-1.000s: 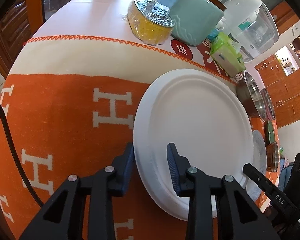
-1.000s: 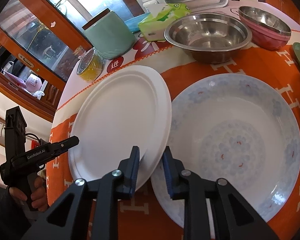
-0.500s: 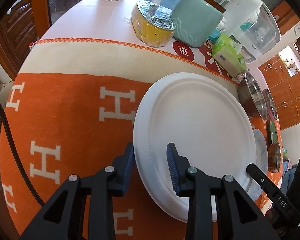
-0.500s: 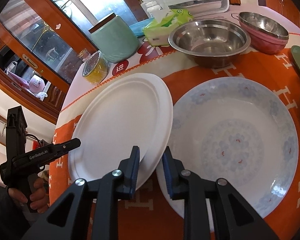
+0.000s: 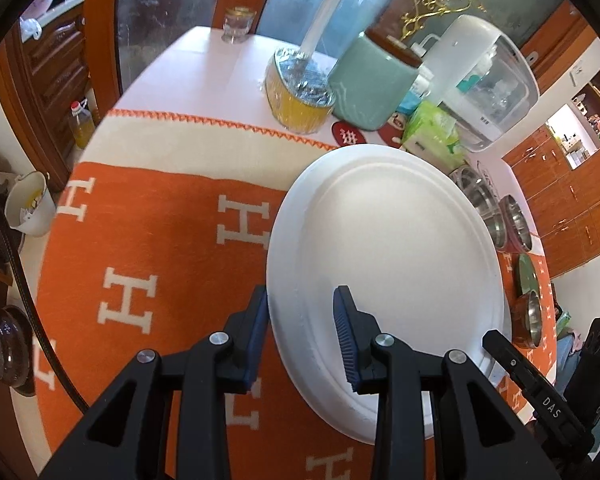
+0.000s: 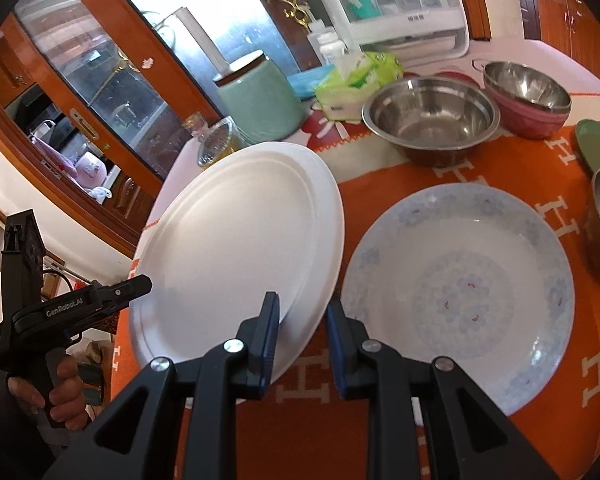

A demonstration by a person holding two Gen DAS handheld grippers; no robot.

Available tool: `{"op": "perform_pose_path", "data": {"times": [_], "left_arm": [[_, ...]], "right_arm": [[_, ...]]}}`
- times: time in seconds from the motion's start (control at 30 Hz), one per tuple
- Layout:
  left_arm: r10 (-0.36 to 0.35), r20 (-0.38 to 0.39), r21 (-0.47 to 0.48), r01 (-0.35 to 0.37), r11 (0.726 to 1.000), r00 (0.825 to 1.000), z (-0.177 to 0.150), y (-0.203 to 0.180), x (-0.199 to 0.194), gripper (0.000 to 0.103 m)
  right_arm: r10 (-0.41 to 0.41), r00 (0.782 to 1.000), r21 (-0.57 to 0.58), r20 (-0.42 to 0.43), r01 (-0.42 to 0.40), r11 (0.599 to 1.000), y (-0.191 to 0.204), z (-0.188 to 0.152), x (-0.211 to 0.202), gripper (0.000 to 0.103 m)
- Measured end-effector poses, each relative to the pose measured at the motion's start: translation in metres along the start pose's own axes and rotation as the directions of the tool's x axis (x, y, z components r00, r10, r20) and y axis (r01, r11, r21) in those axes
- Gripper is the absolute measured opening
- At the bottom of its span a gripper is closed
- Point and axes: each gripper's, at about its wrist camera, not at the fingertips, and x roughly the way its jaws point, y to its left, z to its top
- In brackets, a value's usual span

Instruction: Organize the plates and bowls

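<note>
gripping white plate (image 5: 384,248) by opposite rims: left gripper (image 5: 302,330), right gripper (image 6: 302,320), jaws narrow; plate clear of orange cloth (image 5: 160,220).

Both wrist views look steeply down (close) at white plate (image 5: 384,264).

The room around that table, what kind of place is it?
Most likely a home dining room or kitchen: wooden glass-front cabinets line the wall, and the table's orange cloth carries steel bowls, a floral plate and a tissue pack.
</note>
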Motion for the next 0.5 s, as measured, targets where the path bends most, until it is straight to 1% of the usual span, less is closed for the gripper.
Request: {"op": "perform_pose_path", "data": {"times": [0.23, 0.5], "left_arm": [[0.009, 0.054, -0.011, -0.009, 1.000, 0.999, -0.017, -0.008, -0.037, 0.031], [0.007, 0.106, 0.013, -0.008, 1.000, 0.994, -0.043, -0.016, -0.074, 0.031]], "right_arm": [[0.030, 0.998, -0.046, 0.059, -0.027, 0.999, 0.012, -0.005, -0.030, 0.023], [0.043, 0.993, -0.093, 0.113, -0.032, 0.995, 0.019, -0.019, -0.059, 0.023]]}}
